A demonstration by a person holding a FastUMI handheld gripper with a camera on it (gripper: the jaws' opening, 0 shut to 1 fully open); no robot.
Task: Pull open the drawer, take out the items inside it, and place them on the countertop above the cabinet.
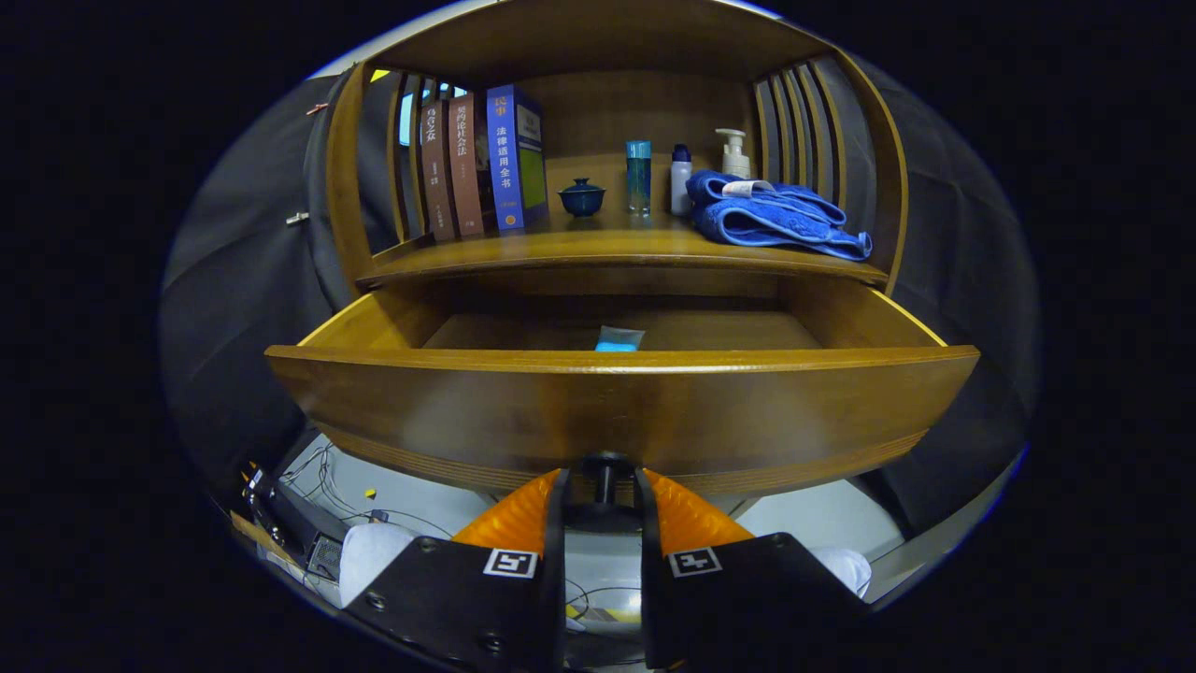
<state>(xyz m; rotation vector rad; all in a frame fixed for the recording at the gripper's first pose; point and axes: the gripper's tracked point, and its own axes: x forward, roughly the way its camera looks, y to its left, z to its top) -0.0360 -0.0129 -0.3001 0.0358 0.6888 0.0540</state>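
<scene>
Now | drawer (617,411) pulled open | knob (605,467) clenched between gripper (603,495) fingers | 1 blue packet (619,339) seen inside | risk: drawer over-pulled off its runners if knob is not released.

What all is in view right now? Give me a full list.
drawer: 1, brown wood, pulled open under the countertop
packet: 1, light blue, inside drawer
books: 3, two brown, one blue, upright on countertop
lidded cup: 1, dark blue, beside books
bottles: 3, teal, white, white pump, mid-countertop
towel: 1, blue, folded, by the bottles
knob: 1, dark, on drawer front
hand-held gripper: 1, fingers on either side of knob, apparently gripping it
</scene>
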